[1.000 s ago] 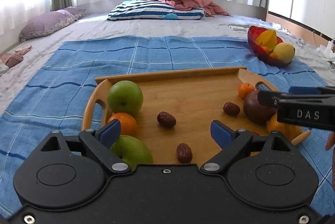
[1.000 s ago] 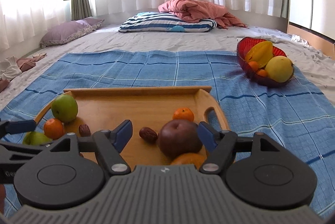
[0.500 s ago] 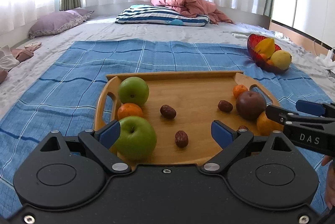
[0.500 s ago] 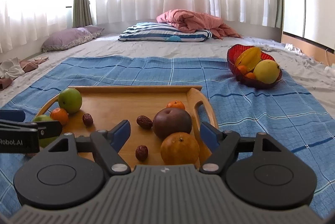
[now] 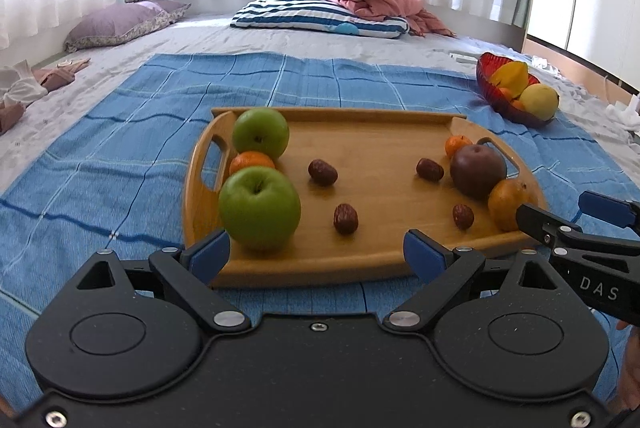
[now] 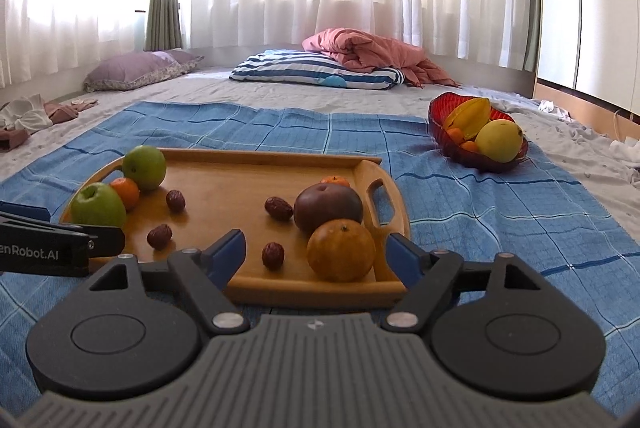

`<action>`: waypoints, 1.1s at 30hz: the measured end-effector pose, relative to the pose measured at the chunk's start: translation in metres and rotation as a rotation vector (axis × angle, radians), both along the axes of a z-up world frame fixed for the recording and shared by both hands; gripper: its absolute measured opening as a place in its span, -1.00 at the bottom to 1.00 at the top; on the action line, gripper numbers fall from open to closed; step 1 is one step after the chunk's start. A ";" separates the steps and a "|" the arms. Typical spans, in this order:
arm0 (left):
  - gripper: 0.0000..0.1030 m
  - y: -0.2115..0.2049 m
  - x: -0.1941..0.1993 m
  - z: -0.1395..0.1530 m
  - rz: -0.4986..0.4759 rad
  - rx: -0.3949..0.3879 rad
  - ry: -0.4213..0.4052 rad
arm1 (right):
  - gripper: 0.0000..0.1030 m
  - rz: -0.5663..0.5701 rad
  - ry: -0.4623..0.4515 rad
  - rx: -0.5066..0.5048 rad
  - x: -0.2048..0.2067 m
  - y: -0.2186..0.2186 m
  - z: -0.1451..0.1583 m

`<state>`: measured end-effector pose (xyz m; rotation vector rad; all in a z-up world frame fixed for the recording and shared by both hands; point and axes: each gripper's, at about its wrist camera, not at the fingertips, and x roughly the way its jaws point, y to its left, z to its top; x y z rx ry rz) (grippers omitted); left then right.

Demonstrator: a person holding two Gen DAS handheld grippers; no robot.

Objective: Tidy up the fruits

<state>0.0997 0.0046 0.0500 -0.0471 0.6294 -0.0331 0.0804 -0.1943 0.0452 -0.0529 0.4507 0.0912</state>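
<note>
On the bed, a blue checked woven cloth (image 5: 120,156) lies spread over pale sheets, and on it sits a bamboo tray (image 5: 380,260), smooth-grained, raised rim, cut-out handle at each short end. Beyond the tray's right end, well apart, a red ribbed glass bowl (image 6: 440,116) holds a starfruit, a yellow round fruit and small oranges. Left gripper (image 5: 316,254): jaws spread wide, nothing between the blue pads, hanging just off the tray's near edge. Right gripper (image 6: 316,252): jaws have just been opening, empty too, at the near right corner. Tray fruit, large to small: two glossy green apples, near one (image 5: 259,208) and far one (image 5: 261,133), at the left end with a mandarin (image 5: 251,161) wedged between them; a dull brown-purple round fruit (image 6: 328,208) at the right end, touching a dimpled orange (image 6: 341,250) in front and a small mandarin (image 6: 335,181) behind; four wrinkled red dates (image 5: 322,172) scattered mid-tray. Judgement: step in hand is the approach for a pick. For the right claw the orange is nearest; come in low over the rim, straddle its widest girth, close gently, since waxy round skin rolls. Dates need a narrower, pad-tip pinch.
</note>
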 end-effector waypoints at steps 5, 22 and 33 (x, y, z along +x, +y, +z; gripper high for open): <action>0.82 0.000 -0.003 -0.011 0.009 -0.001 0.013 | 0.71 0.000 -0.004 -0.022 -0.007 0.004 -0.010; 0.85 0.002 -0.008 -0.050 0.033 0.026 0.061 | 0.74 -0.034 0.063 -0.015 -0.010 0.010 -0.052; 0.99 -0.002 -0.007 -0.060 0.036 0.046 0.052 | 0.86 -0.032 0.086 -0.019 -0.008 0.012 -0.062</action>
